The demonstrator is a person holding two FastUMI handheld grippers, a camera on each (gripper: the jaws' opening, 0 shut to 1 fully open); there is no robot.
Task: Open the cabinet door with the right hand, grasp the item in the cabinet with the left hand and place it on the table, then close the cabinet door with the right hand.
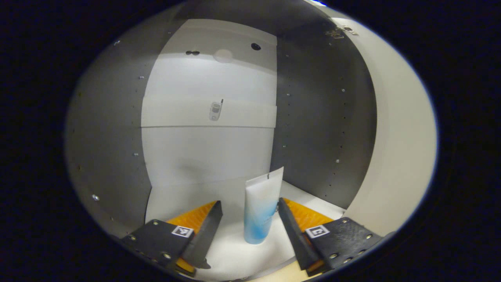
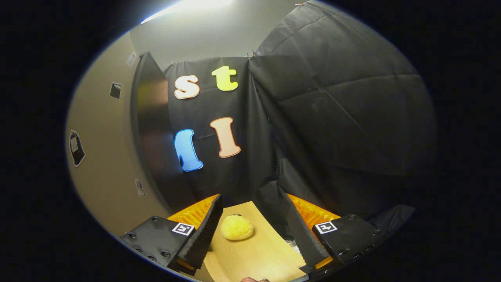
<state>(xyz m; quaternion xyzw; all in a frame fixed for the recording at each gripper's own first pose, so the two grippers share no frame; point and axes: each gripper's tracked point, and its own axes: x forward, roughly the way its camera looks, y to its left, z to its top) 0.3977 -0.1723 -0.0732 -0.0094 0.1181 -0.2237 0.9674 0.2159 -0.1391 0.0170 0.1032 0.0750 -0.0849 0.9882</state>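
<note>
In the left gripper view, the left gripper (image 1: 249, 211) reaches into the open cabinet, and its two fingers stand apart with nothing between them pressed. Between the fingers, a little farther in, stands the white soft plastic tube with a blue lower part (image 1: 261, 206). It stands upright on its round cap, on the smooth white cabinet floor (image 1: 231, 254). Its long axis is close to vertical, and the flat crimped end points up and leans slightly to the right. The right finger's tip is just beside the tube; whether it touches, I cannot tell. The cabinet has matte grey side walls with small holes (image 1: 321, 125) and a smooth white back panel (image 1: 207, 149). The pale, flat open cabinet door (image 1: 399, 149) is at the right.

In the right gripper view, the right gripper (image 2: 250, 213) is also spread open and holds nothing. Below it is the light wooden surface with fine grain (image 2: 254, 258), and a yellow fuzzy round toy (image 2: 236, 228) lies on it between the fingers.
</note>
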